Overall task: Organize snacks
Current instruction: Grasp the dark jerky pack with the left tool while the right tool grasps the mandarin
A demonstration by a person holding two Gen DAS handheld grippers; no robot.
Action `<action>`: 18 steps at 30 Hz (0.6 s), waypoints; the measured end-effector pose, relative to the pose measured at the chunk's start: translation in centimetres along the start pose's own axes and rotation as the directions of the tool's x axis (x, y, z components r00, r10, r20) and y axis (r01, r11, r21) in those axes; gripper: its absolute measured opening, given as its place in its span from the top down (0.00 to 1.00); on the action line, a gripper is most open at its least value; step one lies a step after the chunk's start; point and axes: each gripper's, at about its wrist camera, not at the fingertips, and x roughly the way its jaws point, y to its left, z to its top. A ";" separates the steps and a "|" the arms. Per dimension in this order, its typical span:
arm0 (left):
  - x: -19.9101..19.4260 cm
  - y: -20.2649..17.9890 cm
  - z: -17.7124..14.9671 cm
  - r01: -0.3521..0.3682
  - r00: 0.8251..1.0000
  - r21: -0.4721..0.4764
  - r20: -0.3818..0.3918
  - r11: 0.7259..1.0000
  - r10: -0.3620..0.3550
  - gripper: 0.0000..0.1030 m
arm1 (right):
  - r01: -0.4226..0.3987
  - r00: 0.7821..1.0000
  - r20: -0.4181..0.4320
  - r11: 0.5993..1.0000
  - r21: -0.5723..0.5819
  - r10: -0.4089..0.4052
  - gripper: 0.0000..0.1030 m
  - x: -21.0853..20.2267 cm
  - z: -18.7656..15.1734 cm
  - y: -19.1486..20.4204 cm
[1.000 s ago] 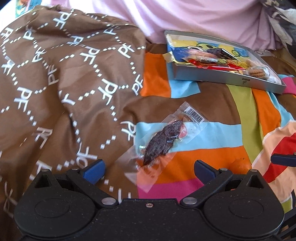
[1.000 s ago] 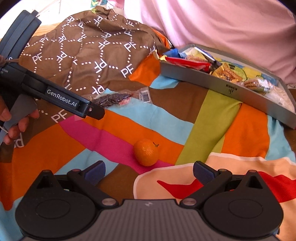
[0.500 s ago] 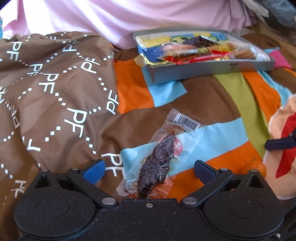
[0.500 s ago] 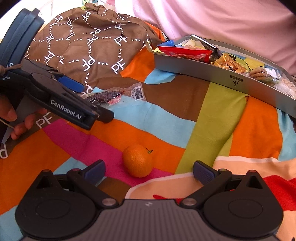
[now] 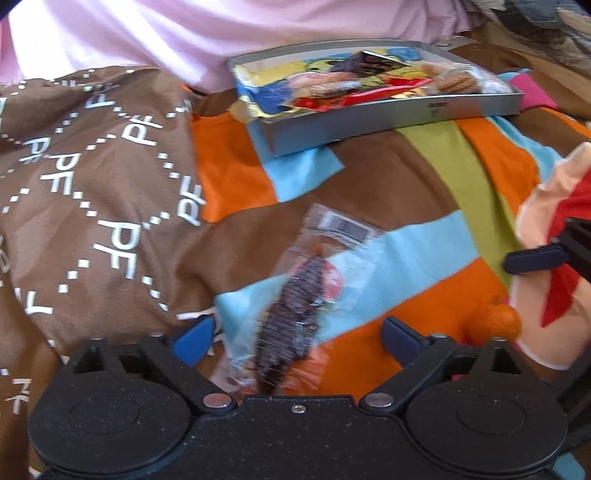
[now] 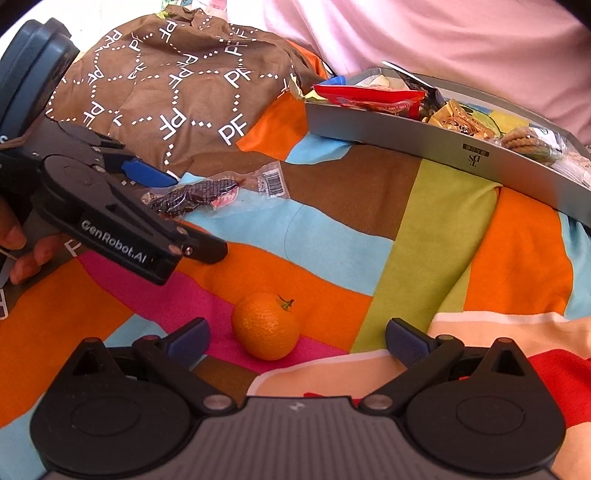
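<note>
A clear packet with a dark dried snack lies on the striped blanket. My left gripper is open, its blue fingertips on either side of the packet's near end. A small orange rests on the blanket just ahead of my right gripper, which is open around it without touching. The grey tray holding several wrapped snacks sits farther back. The left gripper's body shows in the right wrist view, held by a hand.
A brown cloth printed with white letters is bunched on the left. A pink sheet rises behind the tray. The right gripper's fingertip pokes in at the right edge of the left wrist view.
My left gripper has moved forward over the snack packet, so the packet now reaches between its fingers. My right gripper has closed in on the orange.
</note>
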 end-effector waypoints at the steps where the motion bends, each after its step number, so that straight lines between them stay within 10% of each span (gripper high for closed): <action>1: -0.1 -0.2 0.0 0.009 1.000 0.004 -0.002 1.000 -0.009 0.10 | 0.002 1.000 0.000 1.000 -0.002 -0.002 0.00 0.0 0.0 0.1; 18: -1.1 -0.8 -0.4 0.023 1.000 0.026 0.007 0.999 -0.023 0.50 | -0.028 1.000 -0.004 0.999 -0.022 0.028 0.12 -0.2 0.4 0.5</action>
